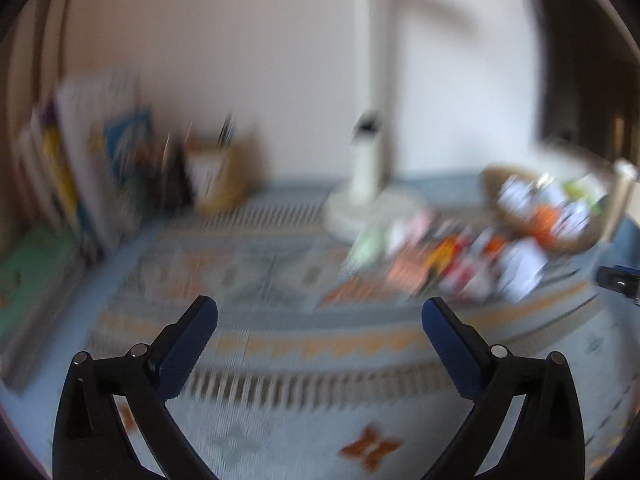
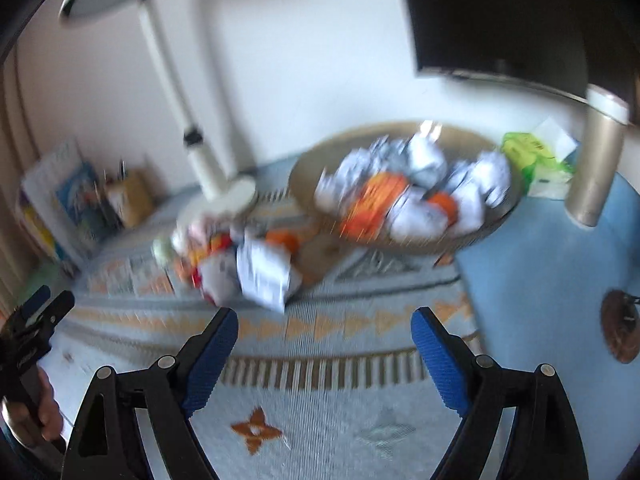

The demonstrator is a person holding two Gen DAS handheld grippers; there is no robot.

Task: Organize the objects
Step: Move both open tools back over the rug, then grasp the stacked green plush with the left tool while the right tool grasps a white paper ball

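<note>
Both views are blurred. A heap of small packets (image 1: 452, 268) (image 2: 248, 264), white, orange, red and pink, lies on the patterned cloth (image 1: 280, 344) (image 2: 320, 396). Behind it a tan bowl (image 1: 496, 176) (image 2: 304, 168) holds several more white and orange packets (image 2: 404, 196). My left gripper (image 1: 320, 312) hangs open above the cloth, short of the heap, nothing between its blue pads. My right gripper (image 2: 325, 322) is open too, just in front of the heap. In the right wrist view the left gripper (image 2: 38, 312) shows at the left edge, held by a hand (image 2: 48, 412).
A white desk lamp (image 1: 370, 152) (image 2: 208, 184) stands behind the heap. Books (image 1: 80, 176) and a tan pen holder (image 1: 224, 176) line the back left. A gold cylinder (image 2: 596, 164), a green packet (image 2: 528, 152) and a dark monitor (image 2: 500, 16) are at the right.
</note>
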